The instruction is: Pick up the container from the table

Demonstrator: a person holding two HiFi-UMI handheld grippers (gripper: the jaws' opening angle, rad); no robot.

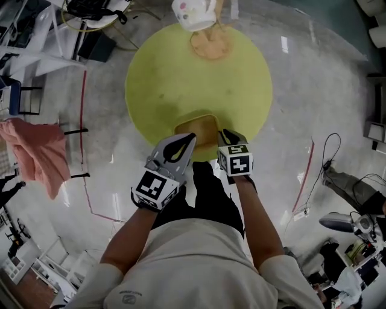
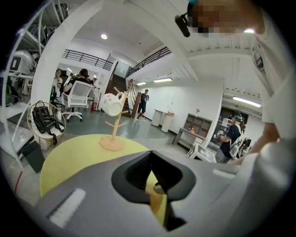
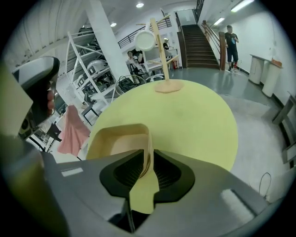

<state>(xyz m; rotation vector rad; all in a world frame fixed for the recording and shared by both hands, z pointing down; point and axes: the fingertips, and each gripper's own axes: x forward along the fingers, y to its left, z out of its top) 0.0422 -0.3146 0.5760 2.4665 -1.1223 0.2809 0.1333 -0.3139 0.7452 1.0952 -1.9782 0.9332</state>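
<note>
A tan, open-topped container (image 1: 196, 128) sits at the near edge of the round yellow-green table (image 1: 181, 78). My right gripper (image 1: 224, 134) is at the container's right side, shut on its thin wall. In the right gripper view that wall (image 3: 149, 148) runs between the two jaws of the right gripper (image 3: 149, 164), and the container's hollow (image 3: 115, 143) lies to the left. My left gripper (image 1: 190, 140) hangs just left of the container with its jaws together and nothing held. In its own view the left gripper (image 2: 155, 180) shows only a sliver of table and tan through the gap.
A wooden mug tree (image 1: 209, 42) with a white mug (image 1: 193, 13) stands at the table's far edge; it also shows as the mug tree (image 3: 162, 55). A pink cloth (image 1: 36, 154) hangs on a rack at the left. Cables and gear (image 1: 356, 205) lie on the floor at the right.
</note>
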